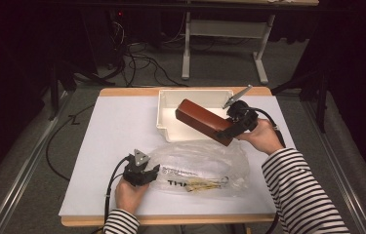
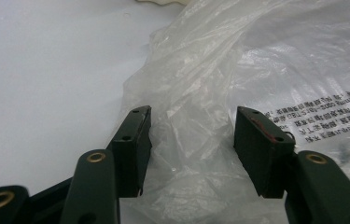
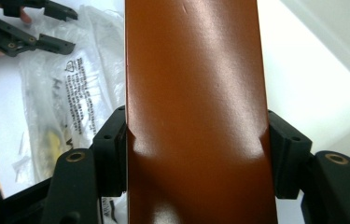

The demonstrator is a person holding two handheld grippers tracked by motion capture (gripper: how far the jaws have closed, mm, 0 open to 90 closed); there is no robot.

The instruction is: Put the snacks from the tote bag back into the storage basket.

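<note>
Above the white tray (image 1: 168, 117), the right gripper (image 1: 234, 127) clamps a brown box (image 1: 201, 120) while the left gripper (image 2: 191, 135) straddles the plastic bag (image 2: 266, 70), jaws apart.

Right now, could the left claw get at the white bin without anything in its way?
Probably not directly. The left claw sits at the clear plastic bag, which lies between it and the white bin. The right claw also holds the brown block over the bin.
</note>
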